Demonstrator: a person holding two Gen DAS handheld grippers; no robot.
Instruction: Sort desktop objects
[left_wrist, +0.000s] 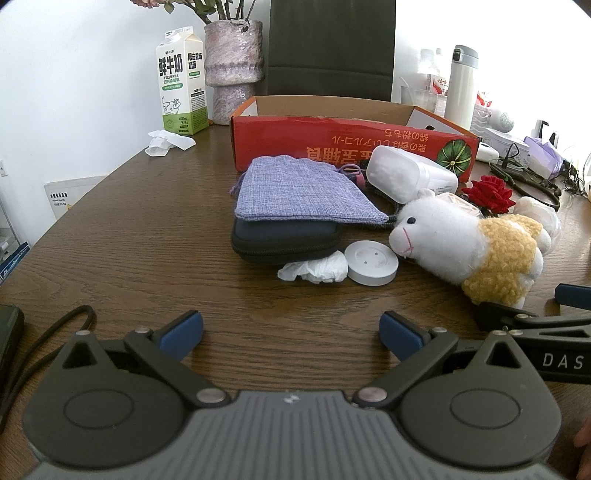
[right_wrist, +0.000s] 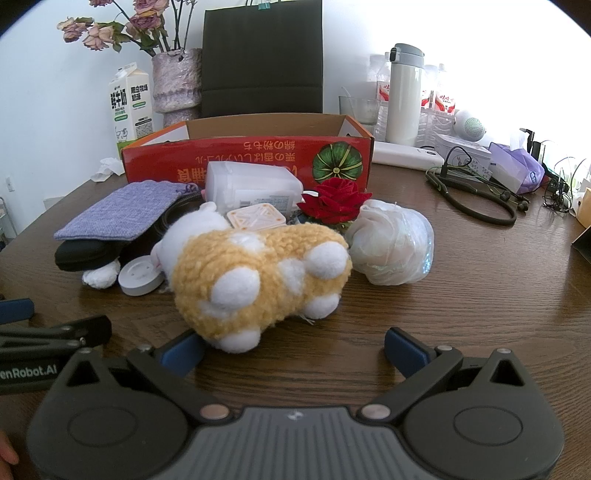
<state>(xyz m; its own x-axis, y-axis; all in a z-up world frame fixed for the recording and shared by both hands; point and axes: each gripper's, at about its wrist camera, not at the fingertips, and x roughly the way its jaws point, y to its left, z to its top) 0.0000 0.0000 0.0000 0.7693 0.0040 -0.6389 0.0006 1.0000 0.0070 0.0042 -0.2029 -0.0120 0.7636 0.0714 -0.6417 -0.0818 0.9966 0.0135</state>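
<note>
A pile of objects lies on the wooden table in front of a red cardboard box (left_wrist: 332, 147) (right_wrist: 243, 158). It holds a white and yellow plush sheep (left_wrist: 469, 243) (right_wrist: 258, 273), a purple cloth pouch (left_wrist: 299, 192) (right_wrist: 118, 210) on a black zip case (left_wrist: 284, 240) (right_wrist: 85, 254), a white round puck (left_wrist: 371, 262) (right_wrist: 140, 277), crumpled tissue (left_wrist: 317, 269), a white plastic container (left_wrist: 406, 173) (right_wrist: 251, 184), a red rose (left_wrist: 489, 194) (right_wrist: 336, 199) and a bundled plastic bag (right_wrist: 391, 243). My left gripper (left_wrist: 291, 332) is open and empty, short of the pile. My right gripper (right_wrist: 293, 349) is open, just behind the sheep.
A milk carton (left_wrist: 181, 81) (right_wrist: 129, 107), a vase of dried flowers (left_wrist: 232, 70) (right_wrist: 177, 85) and a dark chair back (left_wrist: 328, 48) stand behind the box. A thermos (right_wrist: 404, 96), bottles, a neckband earphone (right_wrist: 476, 199) and tissue packs crowd the right. A crumpled tissue (left_wrist: 168, 142) lies at the left.
</note>
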